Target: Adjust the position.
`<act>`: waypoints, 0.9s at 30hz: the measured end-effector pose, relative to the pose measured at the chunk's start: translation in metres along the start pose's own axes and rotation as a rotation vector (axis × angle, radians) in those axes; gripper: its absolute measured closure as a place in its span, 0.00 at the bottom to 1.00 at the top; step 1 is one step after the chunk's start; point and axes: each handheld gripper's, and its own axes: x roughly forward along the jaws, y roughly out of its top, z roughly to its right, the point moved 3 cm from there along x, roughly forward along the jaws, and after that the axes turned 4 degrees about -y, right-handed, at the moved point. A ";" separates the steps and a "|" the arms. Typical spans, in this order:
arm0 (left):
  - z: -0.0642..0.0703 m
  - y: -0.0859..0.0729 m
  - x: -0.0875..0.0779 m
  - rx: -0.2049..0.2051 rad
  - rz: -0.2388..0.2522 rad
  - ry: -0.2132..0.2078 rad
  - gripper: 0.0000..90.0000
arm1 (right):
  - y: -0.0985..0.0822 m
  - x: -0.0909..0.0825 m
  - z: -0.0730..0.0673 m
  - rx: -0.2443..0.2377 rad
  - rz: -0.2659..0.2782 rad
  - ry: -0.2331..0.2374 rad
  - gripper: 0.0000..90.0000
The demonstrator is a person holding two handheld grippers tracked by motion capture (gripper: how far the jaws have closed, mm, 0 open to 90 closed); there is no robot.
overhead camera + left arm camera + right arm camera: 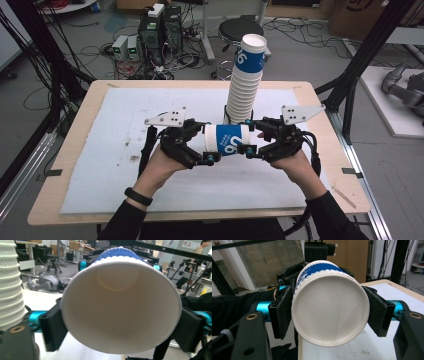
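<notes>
One cup between both tongs

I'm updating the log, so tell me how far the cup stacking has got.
Done: a tall cup stack stands on the white mat. In hand: one cup held sideways above the mat, left gripper at its rim, right gripper at its base. Left: it hasn't joined the stack.

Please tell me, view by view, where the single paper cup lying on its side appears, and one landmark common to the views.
High view: paper cup at centre, lying sideways between both tongs.
Left gripper view: cup at centre, open mouth facing the camera.
Right gripper view: cup at centre, base facing the camera.
Shared landmark: the cup's blue band, also at its top edge in both gripper views.
</notes>
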 end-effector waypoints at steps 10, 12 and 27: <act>0.003 0.004 -0.006 0.026 0.005 0.017 0.24 | -0.002 0.003 0.001 0.008 -0.020 0.022 0.34; 0.003 0.005 -0.006 0.027 -0.007 0.019 0.25 | -0.003 0.004 0.002 0.002 -0.026 0.022 0.34; 0.005 0.005 -0.004 0.054 -0.194 0.068 0.25 | 0.002 0.000 -0.005 -0.073 -0.184 -0.036 0.24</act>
